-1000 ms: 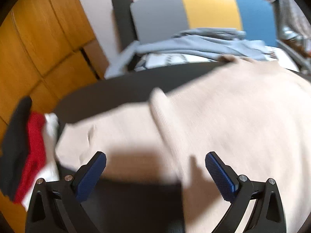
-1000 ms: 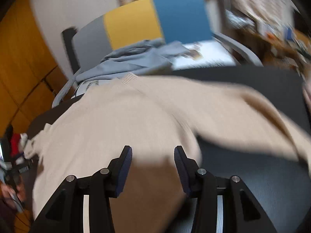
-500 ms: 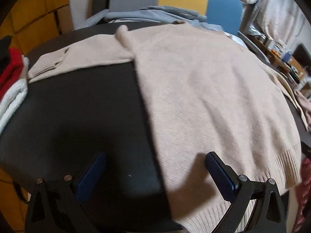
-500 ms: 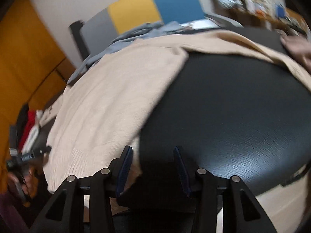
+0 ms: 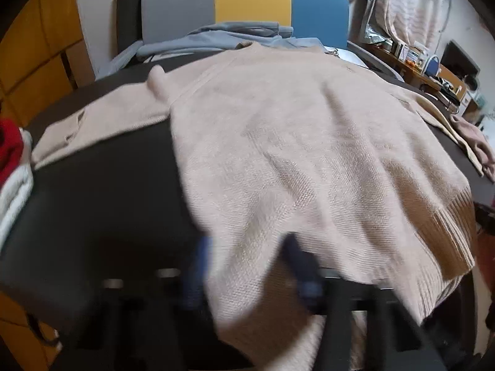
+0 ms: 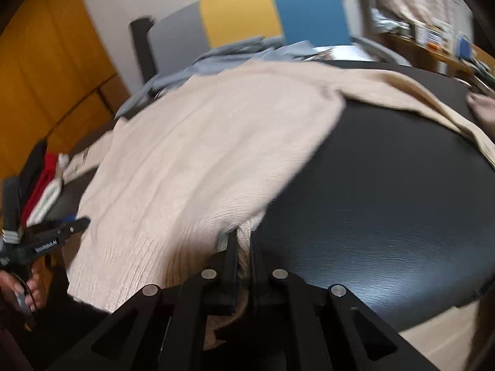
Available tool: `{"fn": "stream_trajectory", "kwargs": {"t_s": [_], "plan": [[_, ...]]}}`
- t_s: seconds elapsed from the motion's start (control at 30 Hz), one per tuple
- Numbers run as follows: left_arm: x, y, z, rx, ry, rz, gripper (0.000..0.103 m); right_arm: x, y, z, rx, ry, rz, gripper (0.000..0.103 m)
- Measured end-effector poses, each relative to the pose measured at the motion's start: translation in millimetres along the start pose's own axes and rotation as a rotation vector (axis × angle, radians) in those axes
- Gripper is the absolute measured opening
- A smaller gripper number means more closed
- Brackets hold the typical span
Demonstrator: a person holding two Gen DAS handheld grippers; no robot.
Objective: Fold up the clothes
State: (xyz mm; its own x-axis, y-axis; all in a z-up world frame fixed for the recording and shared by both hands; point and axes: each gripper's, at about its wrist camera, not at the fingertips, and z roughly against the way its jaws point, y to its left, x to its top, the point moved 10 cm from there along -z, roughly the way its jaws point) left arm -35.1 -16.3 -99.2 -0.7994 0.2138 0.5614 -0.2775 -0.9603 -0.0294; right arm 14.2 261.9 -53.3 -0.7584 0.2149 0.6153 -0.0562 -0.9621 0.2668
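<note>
A beige knit sweater lies spread on a round black table, sleeves out to both sides. In the left wrist view my left gripper is blurred at the sweater's near hem; its blue fingers stand either side of a fold of hem, and the blur hides whether they press on it. In the right wrist view the sweater covers the left half of the table. My right gripper is shut on the sweater's near hem corner. The left gripper shows there at the far left.
A stack of folded red, white and black clothes sits at the table's left edge. A grey, yellow and blue chair with light blue garments stands behind the table. A pinkish garment lies at the right. Orange cupboards stand to the left.
My right gripper has closed on the sweater's hem corner. My left gripper's fingers have moved in from wide open onto the near hem, which now bunches between them.
</note>
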Motion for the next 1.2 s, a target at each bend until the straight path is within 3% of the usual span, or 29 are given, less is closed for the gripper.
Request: {"fn": "stream_trajectory", "kwargs": {"t_s": [0.07, 0.2, 0.3, 0.43, 0.53, 0.63, 0.8, 0.87, 0.93, 1.07, 1.2], "plan": [[-2.9, 15.2, 2.9, 0.013, 0.013, 0.03, 0.019, 5.9, -15.9, 19.1, -0.016, -0.039, -0.047, 0.005], [-3.4, 29.4, -0.4, -0.005, 0.039, 0.078, 0.019, 13.5, -42.7, 57.8, -0.027, -0.096, -0.123, 0.005], [-4.1, 22.9, 0.4, 0.029, 0.031, 0.017, 0.02, 8.3, -46.9, 69.5, -0.017, -0.079, -0.159, 0.005], [-0.9, 11.9, 0.1, 0.105, 0.016, -0.053, 0.022, -8.9, -29.1, 68.0, 0.121, -0.026, -0.25, 0.005], [0.3, 16.0, 8.8, 0.124, 0.014, -0.093, 0.028, 6.5, -8.3, 60.8, 0.218, -0.06, -0.259, 0.005], [9.4, 11.1, 12.0, 0.143, -0.015, -0.139, 0.05, 22.1, 14.5, 39.1, 0.301, -0.04, -0.235, 0.008], [29.6, 9.5, 23.8, 0.231, -0.093, -0.188, 0.065, 39.9, 48.0, -20.2, 0.27, 0.025, -0.104, 0.009], [35.4, 8.0, 25.8, 0.193, -0.102, -0.178, 0.071, 44.7, 42.5, -38.6, 0.229, 0.045, -0.091, 0.022], [37.9, 4.4, 26.9, 0.152, -0.101, -0.193, 0.076, 46.7, 33.3, -53.1, 0.193, 0.073, -0.094, 0.022], [19.1, 13.3, 33.8, 0.119, -0.096, -0.247, 0.079, 38.2, 18.2, -8.6, 0.247, 0.013, -0.125, 0.028], [-12.8, 25.2, 35.0, 0.047, -0.046, -0.266, 0.086, -2.0, -6.0, 22.6, 0.126, 0.045, -0.09, 0.029]]}}
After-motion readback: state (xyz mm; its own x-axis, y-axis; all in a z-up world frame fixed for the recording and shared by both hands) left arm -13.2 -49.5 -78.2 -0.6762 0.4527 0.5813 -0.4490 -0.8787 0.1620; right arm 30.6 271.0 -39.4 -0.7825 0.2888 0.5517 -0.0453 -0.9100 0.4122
